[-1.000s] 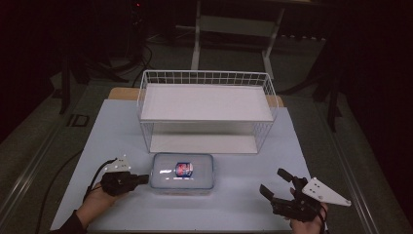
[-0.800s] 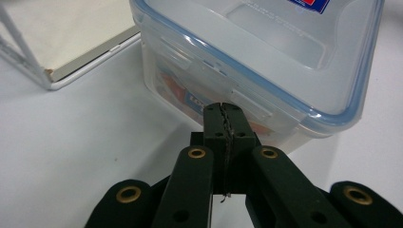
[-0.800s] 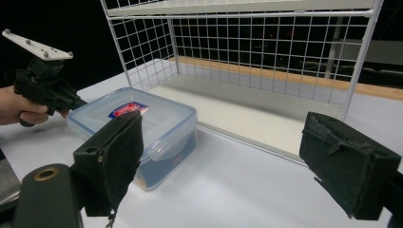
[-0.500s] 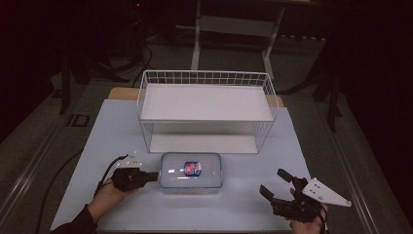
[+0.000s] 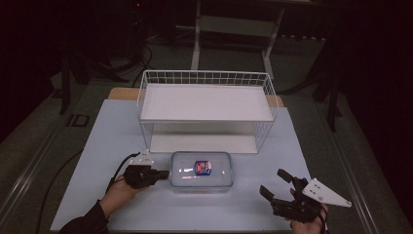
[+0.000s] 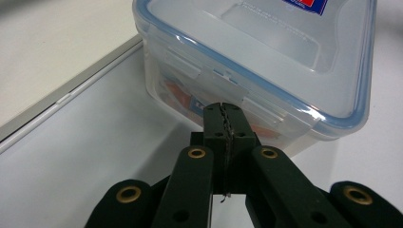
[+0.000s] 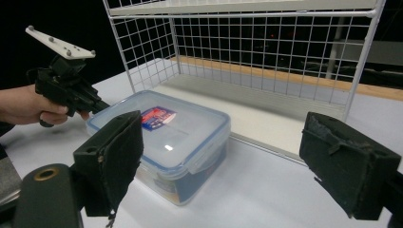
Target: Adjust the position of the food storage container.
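A clear plastic container (image 5: 201,169) with a blue-sealed lid and a red-and-blue label lies on the pale table, in front of the wire rack. My left gripper (image 5: 165,173) is shut with nothing between its jaws. Its closed tips (image 6: 223,111) press against the latch flap on the container's (image 6: 266,52) left end. My right gripper (image 5: 273,183) stands open near the table's front right, apart from the container (image 7: 166,137). In the right gripper view its pads (image 7: 114,161) frame the box, and the left gripper (image 7: 102,107) shows beyond it.
A white wire rack (image 5: 207,105) with a flat shelf on top stands behind the container, its open lower bay facing me. The pale blue table cover (image 5: 112,141) stretches to either side. The surroundings past the table edges are dark.
My left gripper has slid to the right with its shut tips against the container, and the container has shifted right along the table. The right gripper has stayed put.
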The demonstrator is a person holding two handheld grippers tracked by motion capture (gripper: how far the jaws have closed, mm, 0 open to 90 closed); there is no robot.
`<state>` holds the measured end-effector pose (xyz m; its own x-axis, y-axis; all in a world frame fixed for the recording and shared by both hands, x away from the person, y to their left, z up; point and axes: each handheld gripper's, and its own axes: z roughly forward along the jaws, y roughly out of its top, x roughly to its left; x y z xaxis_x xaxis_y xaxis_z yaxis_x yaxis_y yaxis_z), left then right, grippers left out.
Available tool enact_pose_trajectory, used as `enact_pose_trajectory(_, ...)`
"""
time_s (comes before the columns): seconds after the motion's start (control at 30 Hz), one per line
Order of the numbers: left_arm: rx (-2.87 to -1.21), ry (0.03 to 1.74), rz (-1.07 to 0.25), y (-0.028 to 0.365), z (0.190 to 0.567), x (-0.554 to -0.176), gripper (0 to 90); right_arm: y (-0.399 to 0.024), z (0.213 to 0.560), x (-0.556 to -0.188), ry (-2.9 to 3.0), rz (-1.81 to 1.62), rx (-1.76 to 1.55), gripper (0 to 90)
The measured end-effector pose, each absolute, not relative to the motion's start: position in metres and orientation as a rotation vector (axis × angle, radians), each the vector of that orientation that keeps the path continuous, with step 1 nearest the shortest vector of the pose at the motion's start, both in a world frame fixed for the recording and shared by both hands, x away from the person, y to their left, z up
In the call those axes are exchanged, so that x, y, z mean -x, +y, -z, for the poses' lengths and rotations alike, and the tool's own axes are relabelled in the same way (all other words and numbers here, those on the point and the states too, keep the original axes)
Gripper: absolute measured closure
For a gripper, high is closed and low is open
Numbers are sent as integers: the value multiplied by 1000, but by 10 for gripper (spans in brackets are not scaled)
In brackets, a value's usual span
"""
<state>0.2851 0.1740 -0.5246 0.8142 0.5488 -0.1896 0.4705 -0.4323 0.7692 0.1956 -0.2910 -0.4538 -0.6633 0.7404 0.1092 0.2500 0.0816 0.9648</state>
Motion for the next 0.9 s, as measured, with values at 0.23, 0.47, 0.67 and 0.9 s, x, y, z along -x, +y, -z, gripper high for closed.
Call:
enact_pose_trajectory(0.23, -2111, 742, -106, 167, 525, -289, 889, -291, 454, -196, 1960, -1606, -973, 144)
enact_pose_trajectory(0.47, -2116, 725, -94, 159, 525, -293, 889, -290, 454, -195, 1961, -1610, -974, 144)
enact_pose_trajectory(0.67, -2119, 729, -89, 163, 523, -293, 888, -289, 454, -195, 1963, -1601, -973, 144)
enact_pose_trajectory(0.9, -2061, 729, -59, 179, 507, -281, 843, -287, 453, -194, 1975, -1588, -961, 144)
